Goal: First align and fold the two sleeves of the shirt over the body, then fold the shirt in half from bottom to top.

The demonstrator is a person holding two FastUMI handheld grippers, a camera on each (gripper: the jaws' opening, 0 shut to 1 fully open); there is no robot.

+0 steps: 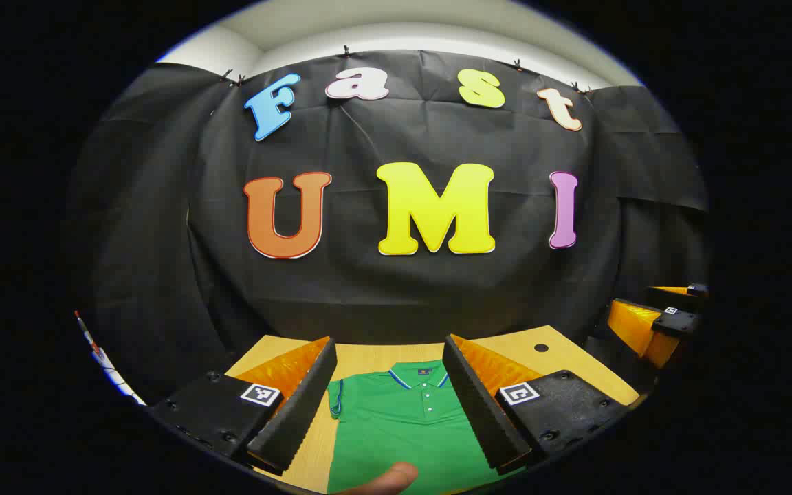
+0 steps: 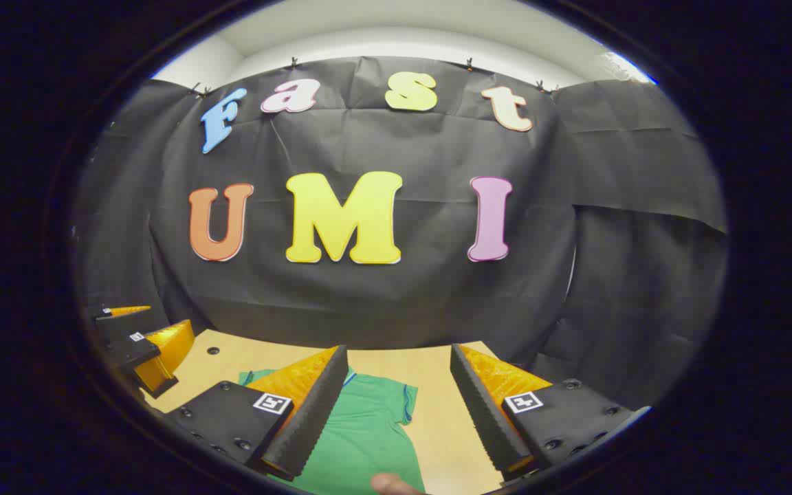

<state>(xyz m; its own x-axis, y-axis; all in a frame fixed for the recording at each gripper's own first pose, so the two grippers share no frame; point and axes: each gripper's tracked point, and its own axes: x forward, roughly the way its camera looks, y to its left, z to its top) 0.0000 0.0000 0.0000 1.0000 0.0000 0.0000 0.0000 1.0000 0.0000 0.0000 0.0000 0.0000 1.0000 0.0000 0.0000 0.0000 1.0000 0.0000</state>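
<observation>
In the left gripper view, the left gripper (image 1: pixel 389 402) hung above the table (image 1: pixel 368 357) with its jaws spread wide and empty, the green shirt (image 1: pixel 403 426) lying flat between them, collar toward the wall. In the right gripper view, the right gripper (image 2: pixel 399 405) was likewise agape over the table (image 2: pixel 437 412), the shirt's sleeve (image 2: pixel 386 402) spread flat between its fingers.

- I see black cloth (image 1: pixel 403 289) hanging as the booth's back wall, creased and clipped along its top edge.
- Above it runs a pale wall and ceiling (image 1: pixel 396 27), evenly lit.
- Below sits a light wooden tabletop (image 2: pixel 437 405) with a small dark hole (image 1: pixel 541 348).
</observation>
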